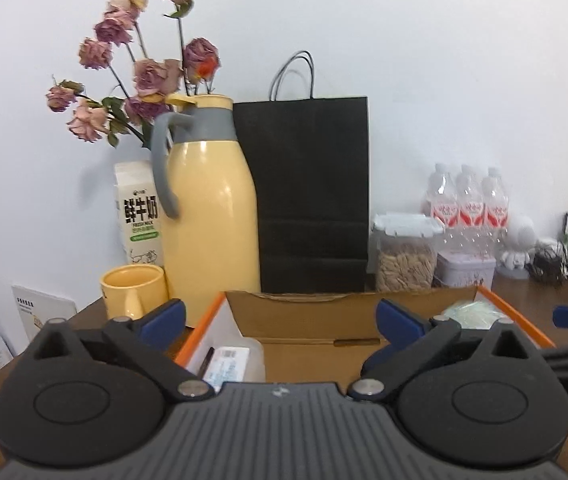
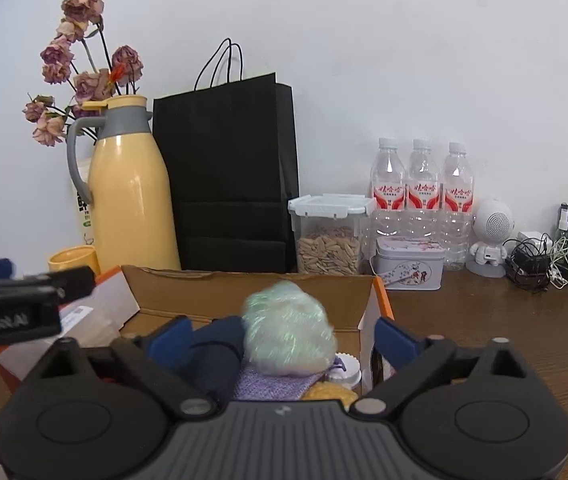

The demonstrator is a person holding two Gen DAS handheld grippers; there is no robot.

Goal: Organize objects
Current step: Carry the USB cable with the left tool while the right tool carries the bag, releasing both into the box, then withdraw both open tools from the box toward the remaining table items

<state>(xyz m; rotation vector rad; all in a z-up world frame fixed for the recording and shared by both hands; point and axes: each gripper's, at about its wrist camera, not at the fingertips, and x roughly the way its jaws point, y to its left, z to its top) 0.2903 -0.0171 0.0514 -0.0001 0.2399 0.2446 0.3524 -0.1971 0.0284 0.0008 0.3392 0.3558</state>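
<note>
An open cardboard box point(image 1: 304, 312) with orange edges sits on the brown table, also in the right wrist view point(image 2: 211, 292). My left gripper point(image 1: 279, 322) is open and empty above the box's left part, over a clear plastic case point(image 1: 231, 362). My right gripper point(image 2: 284, 338) is open above the box's right part. Between its fingers lie a pale green shiny bundle point(image 2: 290, 330), a dark blue cloth point(image 2: 215, 354), a purple knitted piece point(image 2: 267, 386) and a white lid point(image 2: 346, 370). The green bundle also shows in the left wrist view point(image 1: 470, 312).
Behind the box stand a yellow thermos jug point(image 1: 207, 216), a black paper bag point(image 1: 308, 196), a seed jar point(image 2: 330, 236), three water bottles point(image 2: 422, 200), a tin point(image 2: 410, 264), a yellow cup point(image 1: 133, 296) and a milk carton point(image 1: 139, 212). Cables point(image 2: 552, 260) lie at the right.
</note>
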